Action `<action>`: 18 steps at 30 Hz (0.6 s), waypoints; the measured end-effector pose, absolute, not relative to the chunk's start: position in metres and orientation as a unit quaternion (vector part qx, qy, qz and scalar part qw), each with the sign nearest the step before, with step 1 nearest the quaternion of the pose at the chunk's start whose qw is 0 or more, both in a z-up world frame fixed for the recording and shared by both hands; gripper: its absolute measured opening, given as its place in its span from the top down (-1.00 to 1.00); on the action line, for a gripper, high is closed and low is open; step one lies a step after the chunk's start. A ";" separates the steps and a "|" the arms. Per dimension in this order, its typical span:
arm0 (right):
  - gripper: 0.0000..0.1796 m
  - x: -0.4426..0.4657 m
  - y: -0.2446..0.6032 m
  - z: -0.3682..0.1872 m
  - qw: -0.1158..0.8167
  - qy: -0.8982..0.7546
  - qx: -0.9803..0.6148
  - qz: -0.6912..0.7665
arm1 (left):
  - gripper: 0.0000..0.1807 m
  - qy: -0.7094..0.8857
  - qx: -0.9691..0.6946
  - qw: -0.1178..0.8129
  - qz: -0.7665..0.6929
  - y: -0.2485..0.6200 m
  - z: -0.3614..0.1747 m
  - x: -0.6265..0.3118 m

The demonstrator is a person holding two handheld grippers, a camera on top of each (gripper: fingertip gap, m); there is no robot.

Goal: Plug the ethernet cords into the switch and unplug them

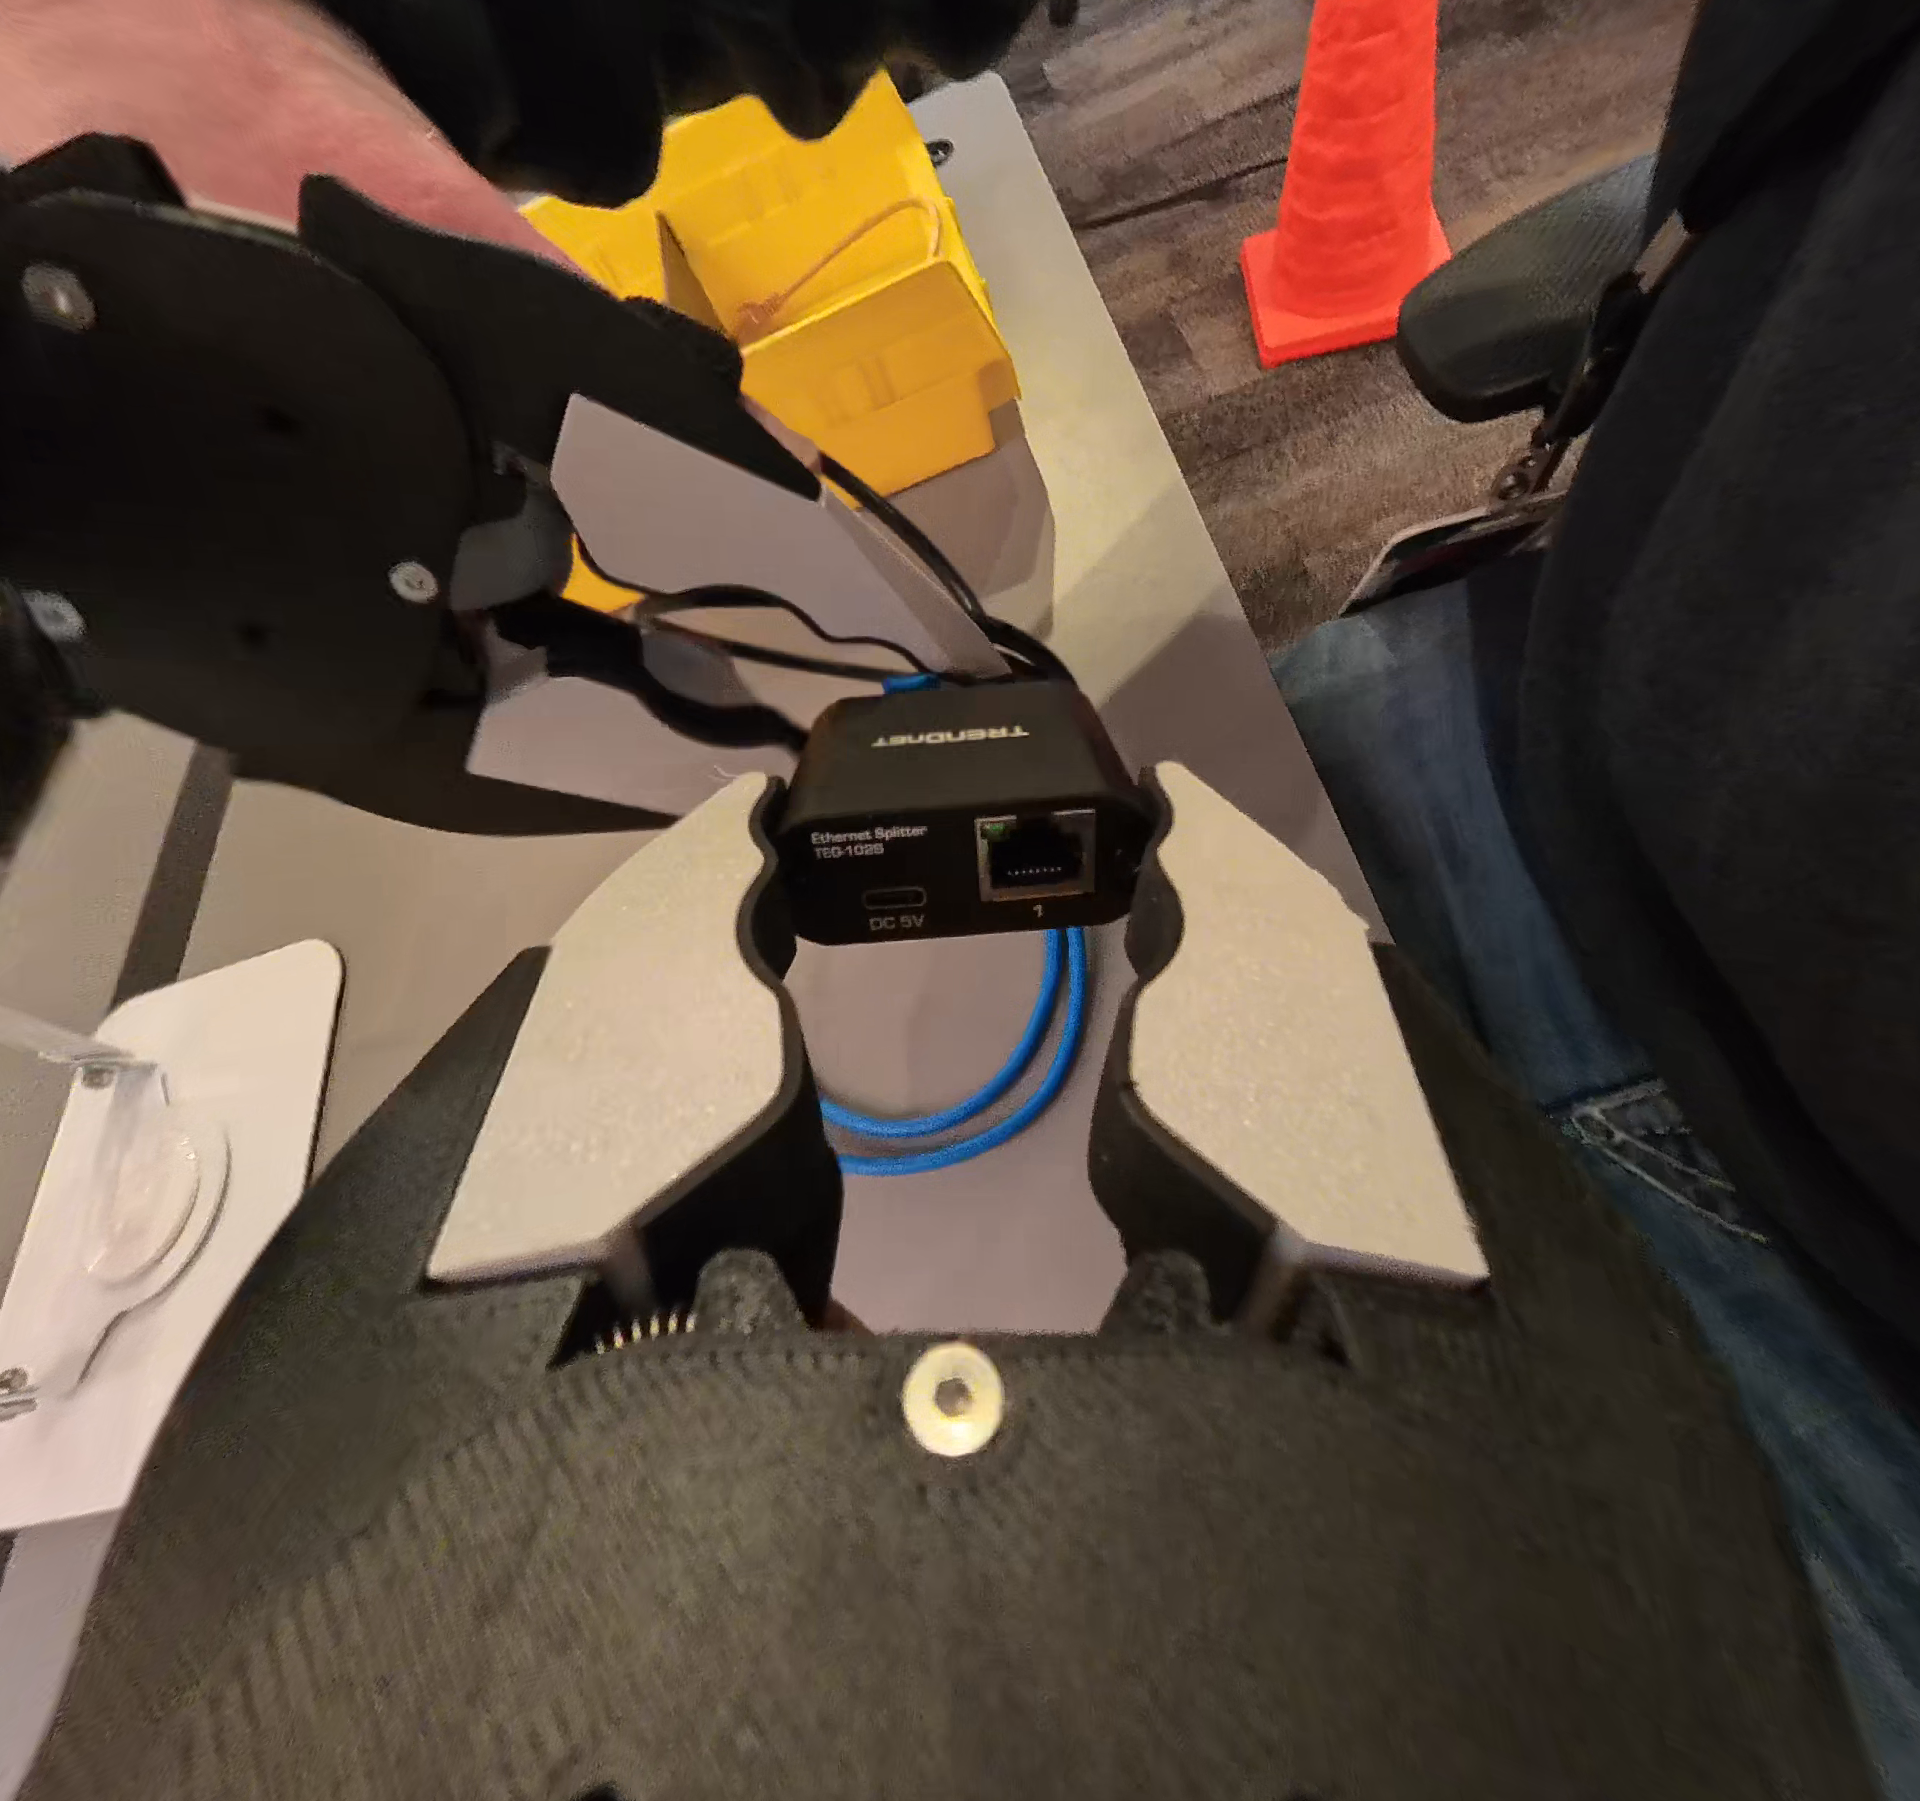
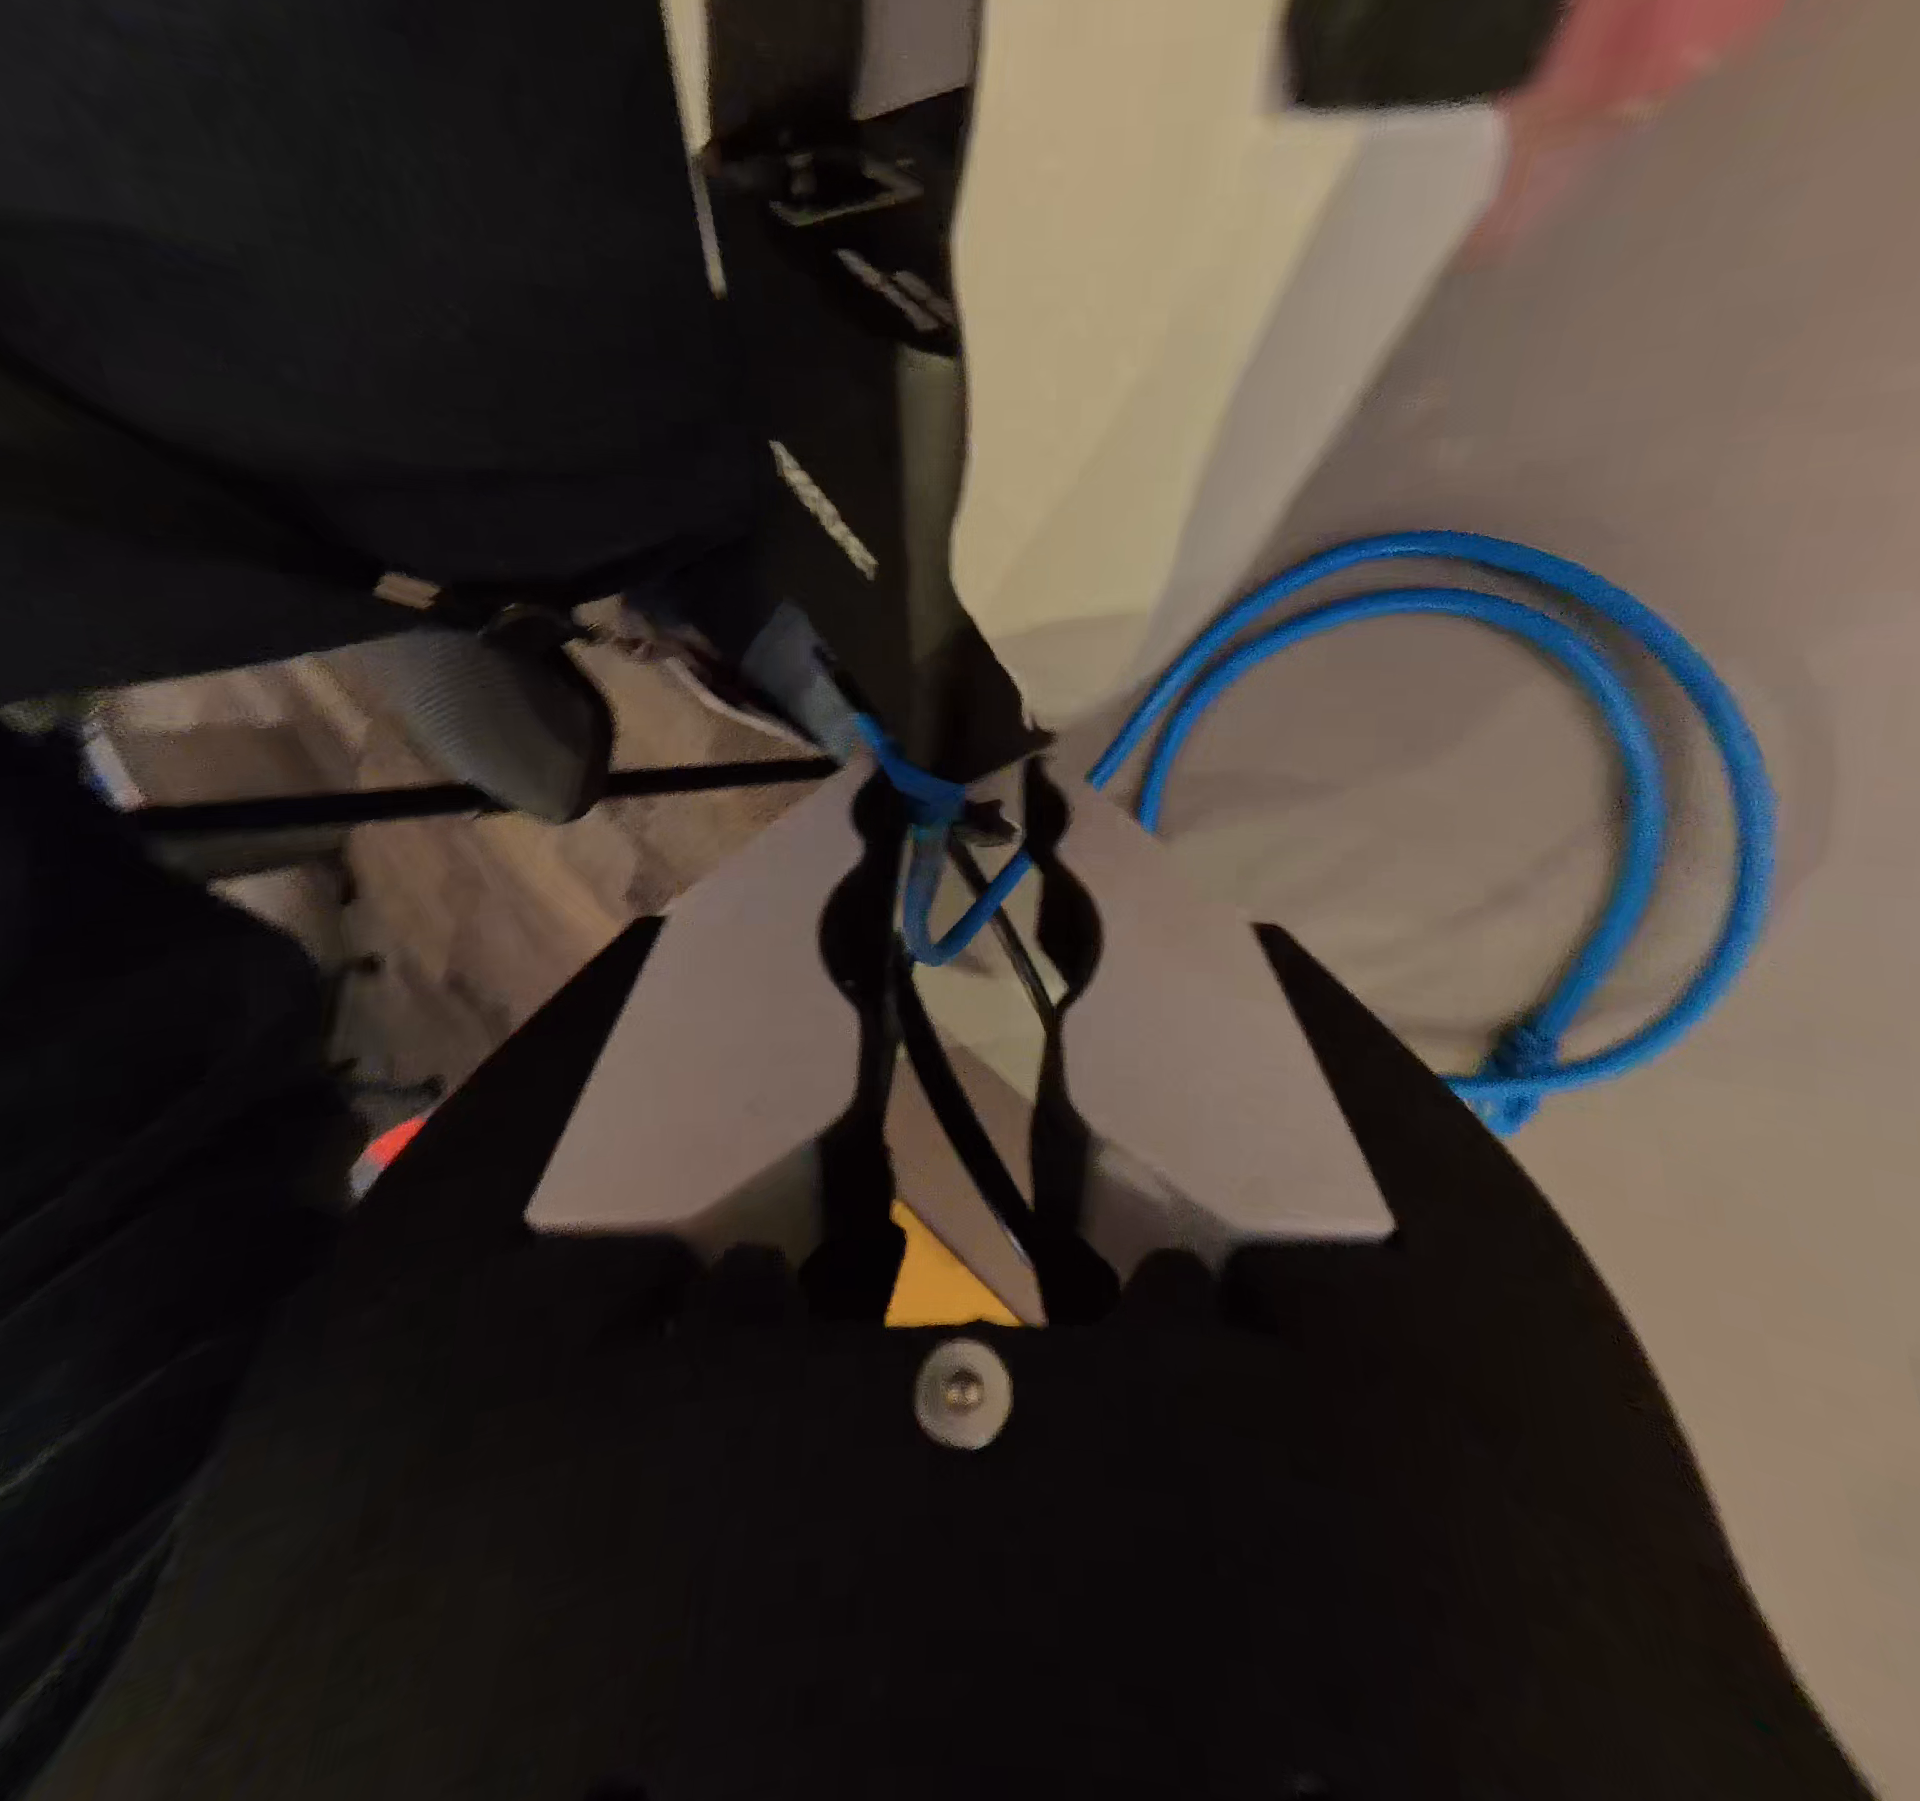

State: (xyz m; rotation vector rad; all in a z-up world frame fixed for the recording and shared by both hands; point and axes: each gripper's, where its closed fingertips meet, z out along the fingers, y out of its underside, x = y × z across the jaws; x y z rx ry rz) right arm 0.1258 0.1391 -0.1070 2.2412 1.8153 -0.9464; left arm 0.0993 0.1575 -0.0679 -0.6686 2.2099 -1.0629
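A small black switch (image 1: 951, 816) sits between the fingers of my left gripper (image 1: 961, 795), which is shut on its two sides just above the grey table (image 1: 1143, 525). Its near face shows one empty ethernet port (image 1: 1036, 856). A blue ethernet cord (image 1: 966, 1117) loops on the table under it, and also shows in the right wrist view (image 2: 1621, 712). My right gripper (image 1: 971, 655) reaches down from the upper left to the switch's far side. In its own view, the right gripper (image 2: 951, 801) is closed on the blue cord's plug end (image 2: 925, 806), at the blurred black switch (image 2: 914, 525). Black cables (image 1: 914, 546) run behind.
A yellow box (image 1: 862, 297) stands at the back of the table. An orange cone (image 1: 1351, 151) stands on the floor beyond. A person's jeans leg (image 1: 1538, 920) and a chair armrest (image 1: 1496, 328) are at the right. A white card with a clear plastic piece (image 1: 156, 1180) lies left. The left gripper's tips are roughly 6 cm from the right gripper's.
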 end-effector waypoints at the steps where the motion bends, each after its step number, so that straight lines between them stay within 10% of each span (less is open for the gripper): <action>1: 0.60 0.126 0.147 -0.104 0.026 0.590 0.748 -0.302 | 0.30 0.824 -0.259 0.296 -0.408 0.160 -0.066 0.100; 5: 0.38 0.145 0.184 -0.087 -0.107 0.572 0.790 -0.192 | 0.31 0.789 -0.298 0.305 -0.443 0.172 -0.061 0.102; 18: 0.68 0.158 0.188 -0.013 -0.459 0.507 0.696 0.218 | 0.31 0.660 -0.417 0.313 -0.541 0.206 -0.036 0.117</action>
